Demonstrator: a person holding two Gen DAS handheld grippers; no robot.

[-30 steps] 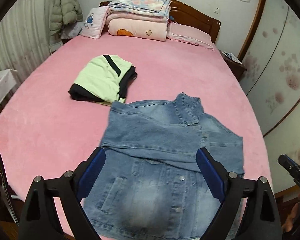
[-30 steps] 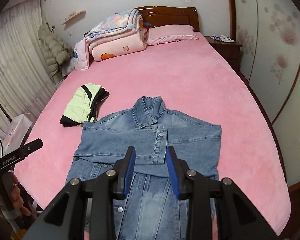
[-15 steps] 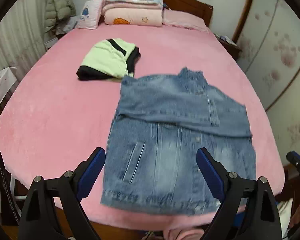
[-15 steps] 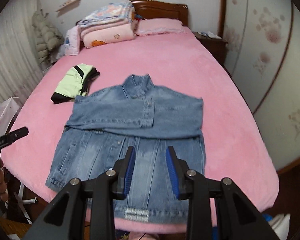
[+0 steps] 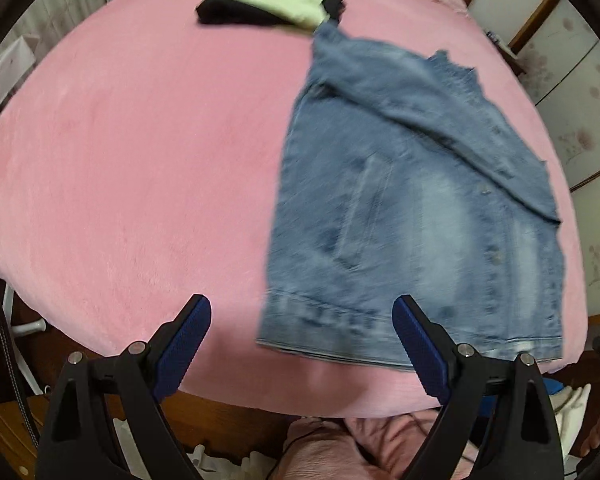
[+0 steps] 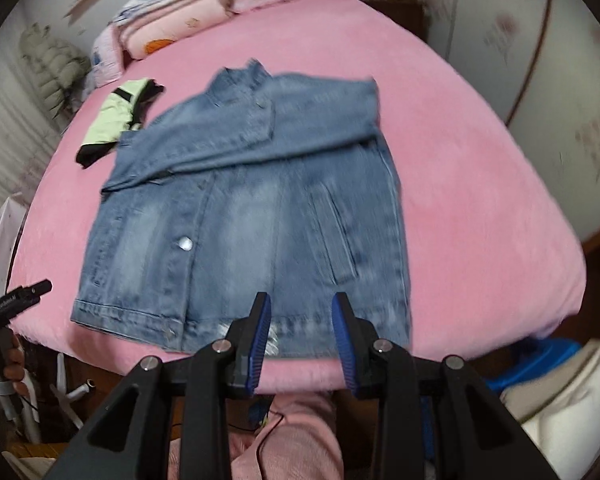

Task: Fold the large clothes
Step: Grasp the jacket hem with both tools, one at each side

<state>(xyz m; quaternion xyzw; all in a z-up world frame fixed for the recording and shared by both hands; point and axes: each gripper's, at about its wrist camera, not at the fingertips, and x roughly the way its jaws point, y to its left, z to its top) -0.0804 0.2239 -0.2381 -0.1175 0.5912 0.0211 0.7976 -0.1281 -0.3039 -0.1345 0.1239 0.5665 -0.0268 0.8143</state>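
Bed (image 6: pixel 480 184) under a pink cover is filling both my views, stretching away ahead of each hand-held gripper. On it the denim jacket (image 6: pixel 252 216) is lying flat, front up, with its sleeves folded across the chest and its hem running along the near edge of the bed. In the right wrist view that hem is sitting just ahead of the right hand-held gripper (image 6: pixel 300 312), whose blue pads are standing a moderate gap apart with nothing pinched between them; I am seeing only cloth beyond the tips. In the left wrist view the left hand-held gripper (image 5: pixel 302 312) is spread wide and holding nothing, and the jacket's near corner is showing between its fingers, most of the garment lying ahead and to its right. A folded green and black garment (image 5: pixel 272 0) is resting far ahead of it, just past the jacket's shoulder. Stacked bedding (image 6: pixel 172 12) is sitting farthest off by the headboard.
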